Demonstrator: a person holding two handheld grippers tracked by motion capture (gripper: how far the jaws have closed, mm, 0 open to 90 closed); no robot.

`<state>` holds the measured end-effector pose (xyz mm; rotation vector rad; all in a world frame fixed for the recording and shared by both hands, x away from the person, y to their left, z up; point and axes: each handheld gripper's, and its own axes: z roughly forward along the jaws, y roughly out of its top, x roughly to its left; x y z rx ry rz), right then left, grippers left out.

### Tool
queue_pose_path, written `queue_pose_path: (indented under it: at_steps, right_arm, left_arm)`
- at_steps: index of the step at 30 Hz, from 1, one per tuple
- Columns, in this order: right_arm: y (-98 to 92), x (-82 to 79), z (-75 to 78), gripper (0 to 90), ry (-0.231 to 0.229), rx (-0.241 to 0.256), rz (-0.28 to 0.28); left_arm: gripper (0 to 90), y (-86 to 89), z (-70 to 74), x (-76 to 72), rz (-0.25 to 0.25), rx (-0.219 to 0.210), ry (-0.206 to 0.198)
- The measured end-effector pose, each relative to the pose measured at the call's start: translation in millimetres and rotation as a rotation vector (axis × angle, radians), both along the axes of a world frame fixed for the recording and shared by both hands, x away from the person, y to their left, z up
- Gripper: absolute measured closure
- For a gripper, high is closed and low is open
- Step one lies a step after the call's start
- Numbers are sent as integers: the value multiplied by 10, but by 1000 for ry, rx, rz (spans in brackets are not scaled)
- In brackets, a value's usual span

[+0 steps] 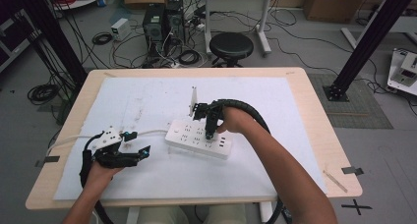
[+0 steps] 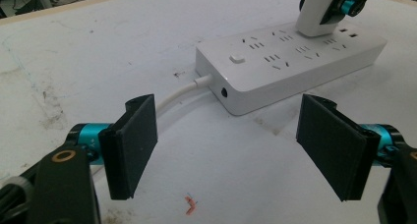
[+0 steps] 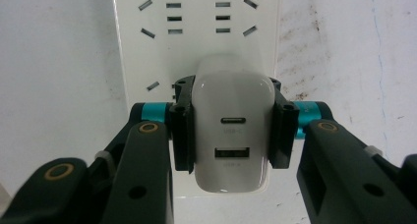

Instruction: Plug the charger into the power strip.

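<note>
On the white mat covering the wooden table (image 1: 314,106), a white power strip (image 1: 196,138) lay at a slight diagonal near the middle, its white cord (image 2: 181,93) leaving the end that faced the person's left side. Above that strip, the right gripper (image 3: 231,130) pointed straight down, its 2 black jaws clamped on the flat sides of a white USB charger (image 3: 231,135). From the right gripper view, the charger's top face showed 2 ports, 1 slim oval and 1 rectangular, and its body covered a socket partway along the strip. Whether the prongs were fully seated could not be told from these views; in the left gripper view the charger (image 2: 317,13) stood on the strip's top face, slightly tilted.

Off to the left, the left gripper (image 1: 139,154) rested low over the mat with its jaws spread wide and nothing between them, aimed toward the strip's cord end and its square switch (image 2: 237,59).

Judging by the pose, the step was pressing the charger into a socket. Doing it well would likely call for keeping the charger upright so both prongs met their slots squarely, then pushing straight down, not at an angle. Because the strip was light and unanchored, it might slide or tip; the idle left gripper could steady the cord end.
</note>
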<state>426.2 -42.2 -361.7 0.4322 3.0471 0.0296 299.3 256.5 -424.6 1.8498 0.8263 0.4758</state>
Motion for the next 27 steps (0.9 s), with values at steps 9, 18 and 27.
queue_pose_path:
  at_steps: [9,18,27]
  right_arm:
    - [52,19,-30,639,12,-21,-2]
    - [-40,9,-22,629,5,45,-15]
    - [-375,-93,117,333,-55,375,-166]
  left_arm:
    - [236,-20,7,-4,-3,9,-1]
    - [236,-4,19,-7,-2,2,2]
    - [236,42,8,-33,5,0,4]
